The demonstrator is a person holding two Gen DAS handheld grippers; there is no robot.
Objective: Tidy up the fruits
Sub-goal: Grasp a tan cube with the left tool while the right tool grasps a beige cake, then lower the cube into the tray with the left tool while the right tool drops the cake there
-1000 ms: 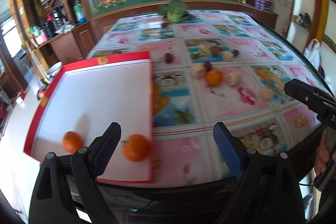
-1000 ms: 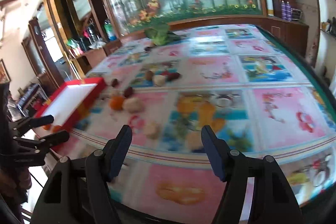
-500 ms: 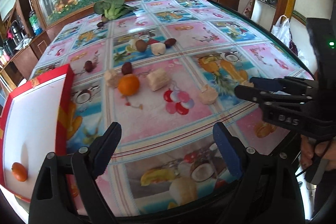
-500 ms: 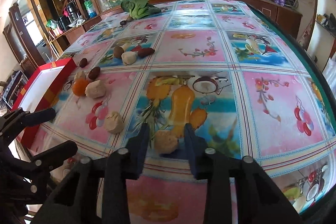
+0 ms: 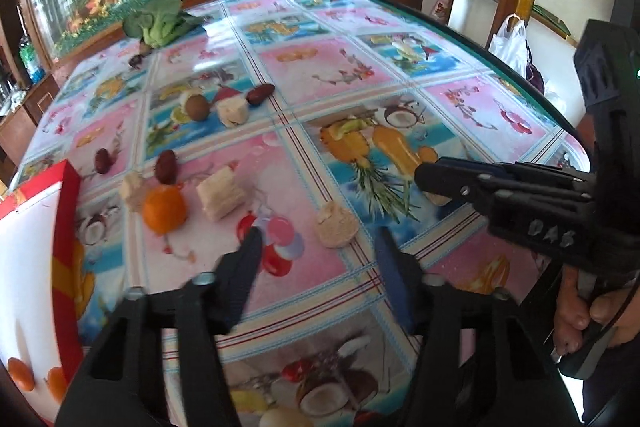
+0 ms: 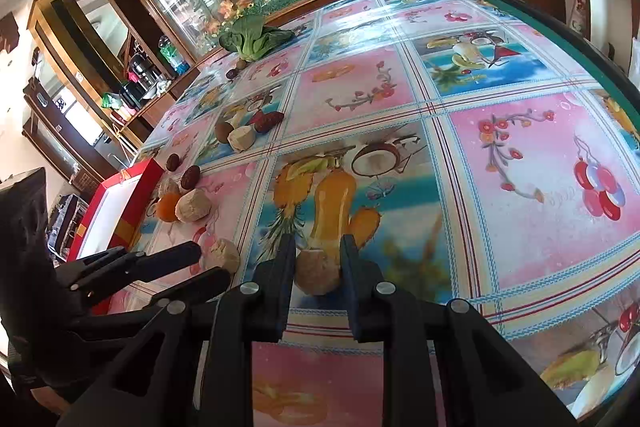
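The right gripper [image 6: 318,259] pinches a beige lumpy chunk [image 6: 318,273]; the left gripper [image 5: 320,247], closing but spread, flanks another beige chunk [image 5: 337,225].

The table [image 5: 472,39], covered by a fruit-print cloth [image 5: 320,83], carries a red-rimmed tray [image 5: 68,187], an orange [image 5: 165,207], beige chunks, dates and greens [image 5: 160,21].
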